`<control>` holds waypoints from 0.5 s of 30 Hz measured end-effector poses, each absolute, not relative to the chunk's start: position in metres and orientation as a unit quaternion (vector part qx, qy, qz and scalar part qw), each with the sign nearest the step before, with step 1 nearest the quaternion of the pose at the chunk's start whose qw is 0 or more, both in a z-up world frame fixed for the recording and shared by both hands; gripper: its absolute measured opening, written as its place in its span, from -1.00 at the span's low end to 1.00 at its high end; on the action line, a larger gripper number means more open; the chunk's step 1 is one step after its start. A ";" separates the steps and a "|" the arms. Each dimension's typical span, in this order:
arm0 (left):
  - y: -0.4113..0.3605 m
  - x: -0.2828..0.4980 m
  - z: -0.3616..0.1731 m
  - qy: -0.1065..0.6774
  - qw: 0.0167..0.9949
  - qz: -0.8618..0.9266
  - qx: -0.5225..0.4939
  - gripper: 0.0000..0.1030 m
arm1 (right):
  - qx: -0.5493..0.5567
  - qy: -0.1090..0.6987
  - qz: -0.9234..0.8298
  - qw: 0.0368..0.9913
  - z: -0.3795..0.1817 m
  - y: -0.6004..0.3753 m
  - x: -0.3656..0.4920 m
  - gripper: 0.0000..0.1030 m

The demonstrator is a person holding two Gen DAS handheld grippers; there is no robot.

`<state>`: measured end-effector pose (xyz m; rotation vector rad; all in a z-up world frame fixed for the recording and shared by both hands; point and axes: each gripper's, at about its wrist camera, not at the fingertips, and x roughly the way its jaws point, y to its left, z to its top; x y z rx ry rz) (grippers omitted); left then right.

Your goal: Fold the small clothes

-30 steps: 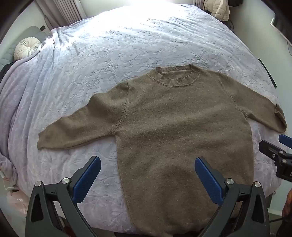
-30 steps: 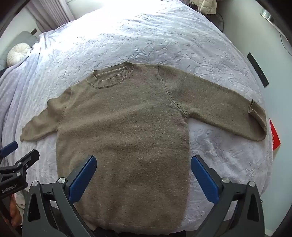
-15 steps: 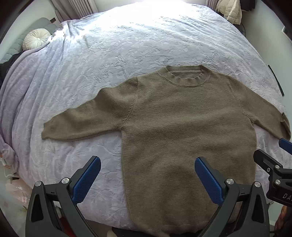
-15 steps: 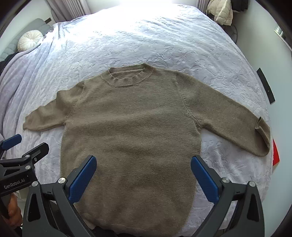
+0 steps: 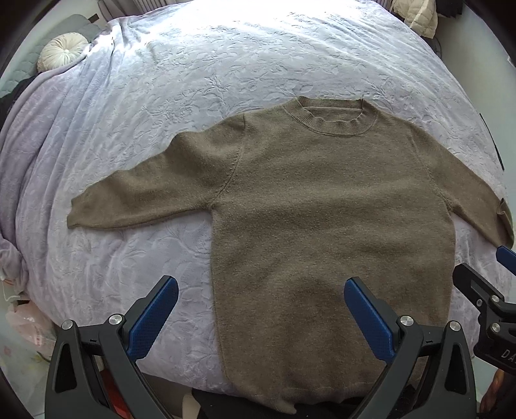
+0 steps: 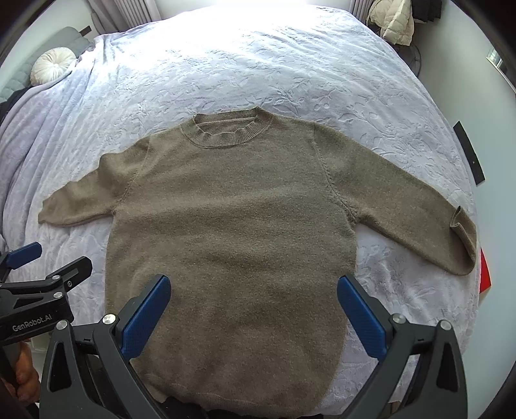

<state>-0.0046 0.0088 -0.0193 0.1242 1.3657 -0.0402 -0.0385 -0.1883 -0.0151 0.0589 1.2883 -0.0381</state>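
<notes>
An olive-brown knit sweater (image 5: 322,209) (image 6: 235,225) lies flat and face up on the bed, collar away from me, both sleeves spread out sideways. Its right cuff (image 6: 461,225) is turned over. My left gripper (image 5: 261,312) hovers open above the sweater's lower left edge, holding nothing. Over the lower body of the sweater my right gripper (image 6: 254,309) is open too and empty. Each gripper shows at the edge of the other's view: the right gripper (image 5: 493,303) and the left gripper (image 6: 38,274).
The bed carries a pale lilac embossed bedspread (image 5: 225,64) (image 6: 258,64). A round white cushion (image 5: 61,54) lies at its far left corner. A cream jacket (image 6: 393,22) hangs at the far right. A red object (image 6: 485,270) sits beside the bed's right edge.
Both views have swung so the sweater sits lower and more central in frame. The sweater itself has not moved, and both grippers stay open.
</notes>
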 end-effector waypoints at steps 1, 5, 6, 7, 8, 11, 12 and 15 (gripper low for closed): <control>0.009 -0.004 -0.019 0.631 0.774 -0.020 0.056 1.00 | 0.028 0.601 -0.018 0.799 -0.015 -0.188 -0.039 1.00; 0.008 -0.004 -0.020 0.632 0.773 -0.023 0.055 1.00 | 0.025 0.603 -0.019 0.797 -0.016 -0.187 -0.038 1.00; 0.008 -0.004 -0.020 0.632 0.773 -0.024 0.055 1.00 | 0.025 0.603 -0.019 0.797 -0.016 -0.187 -0.038 1.00; 0.008 -0.003 -0.020 0.632 0.773 -0.023 0.056 1.00 | 0.024 0.603 -0.019 0.797 -0.016 -0.187 -0.038 1.00; 0.007 -0.003 -0.021 0.632 0.773 -0.023 0.055 1.00 | 0.024 0.603 -0.019 0.797 -0.016 -0.186 -0.038 1.00; 0.007 -0.003 -0.022 0.633 0.772 -0.024 0.055 1.00 | 0.024 0.604 -0.019 0.797 -0.017 -0.186 -0.038 1.00; 0.008 -0.003 -0.022 0.633 0.771 -0.024 0.055 1.00 | 0.024 0.604 -0.019 0.796 -0.017 -0.186 -0.038 1.00; 0.007 -0.002 -0.025 0.636 0.769 -0.023 0.055 1.00 | 0.023 0.605 -0.019 0.795 -0.018 -0.185 -0.037 1.00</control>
